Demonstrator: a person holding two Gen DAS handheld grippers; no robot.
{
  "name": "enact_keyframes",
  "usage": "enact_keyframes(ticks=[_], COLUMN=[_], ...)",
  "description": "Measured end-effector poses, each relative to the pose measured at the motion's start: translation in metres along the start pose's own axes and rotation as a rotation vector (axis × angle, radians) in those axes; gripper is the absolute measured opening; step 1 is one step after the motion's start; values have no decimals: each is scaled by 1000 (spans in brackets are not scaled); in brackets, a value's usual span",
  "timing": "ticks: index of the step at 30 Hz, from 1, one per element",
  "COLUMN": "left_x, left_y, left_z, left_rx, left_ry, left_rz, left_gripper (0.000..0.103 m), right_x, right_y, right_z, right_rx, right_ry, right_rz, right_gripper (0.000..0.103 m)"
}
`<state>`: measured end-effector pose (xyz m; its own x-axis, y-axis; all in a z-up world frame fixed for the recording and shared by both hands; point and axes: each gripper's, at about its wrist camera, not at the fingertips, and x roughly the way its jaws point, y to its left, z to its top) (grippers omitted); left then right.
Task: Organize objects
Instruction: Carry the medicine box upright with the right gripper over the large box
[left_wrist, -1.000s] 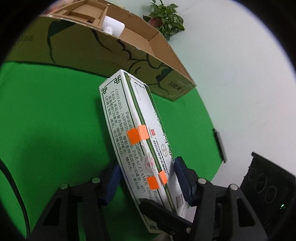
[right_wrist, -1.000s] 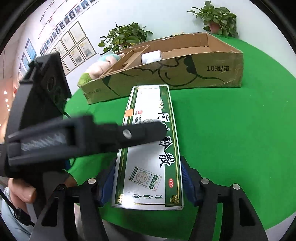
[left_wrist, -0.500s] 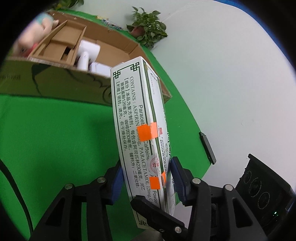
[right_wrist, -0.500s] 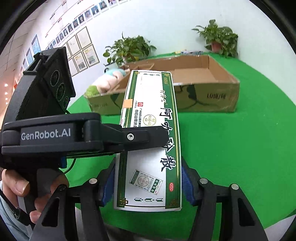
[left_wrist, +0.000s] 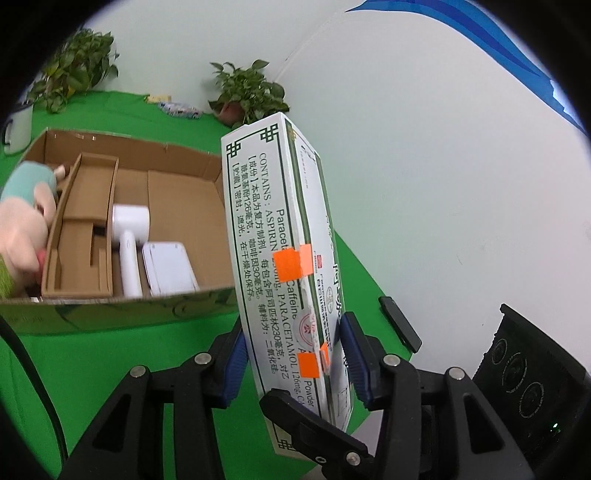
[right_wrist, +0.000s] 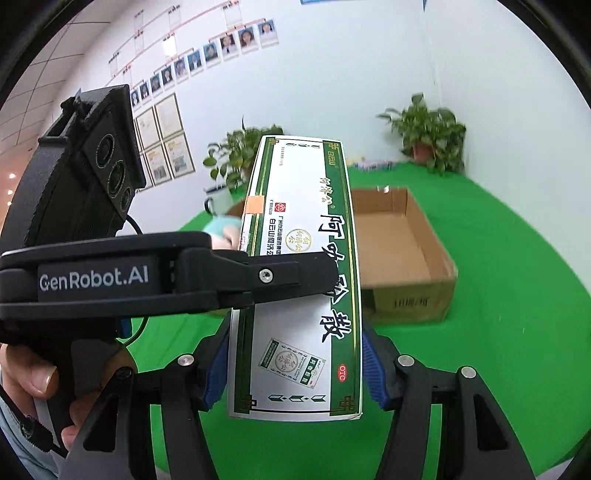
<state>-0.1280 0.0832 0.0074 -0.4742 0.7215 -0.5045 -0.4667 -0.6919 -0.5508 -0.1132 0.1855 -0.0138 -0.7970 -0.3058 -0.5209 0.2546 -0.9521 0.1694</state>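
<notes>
A long white-and-green medicine box (left_wrist: 280, 258) with orange tape patches is held in the air by both grippers. My left gripper (left_wrist: 295, 354) is shut on its narrow sides near the lower end. My right gripper (right_wrist: 293, 369) is shut on its wide face (right_wrist: 299, 280) near the same end. The box stands tilted above the green table, in front of an open cardboard carton (left_wrist: 177, 206). In the right wrist view the left gripper body (right_wrist: 110, 277) crosses the box, and the carton (right_wrist: 402, 258) lies behind it.
The carton holds a cardboard insert (left_wrist: 85, 229), a white hair dryer (left_wrist: 129, 236) and a white flat case (left_wrist: 170, 266). A plush toy (left_wrist: 22, 229) leans at its left end. Potted plants (left_wrist: 247, 88) and a white mug (left_wrist: 16, 129) stand at the table's back. A black bar (left_wrist: 400, 325) lies at the table edge.
Both grippers have lifted the medicine box up off the table and tipped it more upright, nearer the carton. The carton's inside now shows from above.
</notes>
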Motion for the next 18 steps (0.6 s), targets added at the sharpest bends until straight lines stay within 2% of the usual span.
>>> enact_keyframes(ticks=[2,5,7,18], left_x=[-5,8,8,-14], left_y=[-5,14,13,-34], left_z=[5,39,53,116], left_rx=[16,21,24,123], left_ry=[-13,-25,-29,-92], left_rz=[12,14,15,31], left_gripper=[46,46,46,46], right_x=[-1,2,3,-15], right_y=[2,4,3,-10], right_z=[10,26,41,128], right_rx=[0,-9,-23,-28], right_ry=[-16,-34,-48,-141], right_rz=[7,18,18,18], right_gripper=[57,57,57,57])
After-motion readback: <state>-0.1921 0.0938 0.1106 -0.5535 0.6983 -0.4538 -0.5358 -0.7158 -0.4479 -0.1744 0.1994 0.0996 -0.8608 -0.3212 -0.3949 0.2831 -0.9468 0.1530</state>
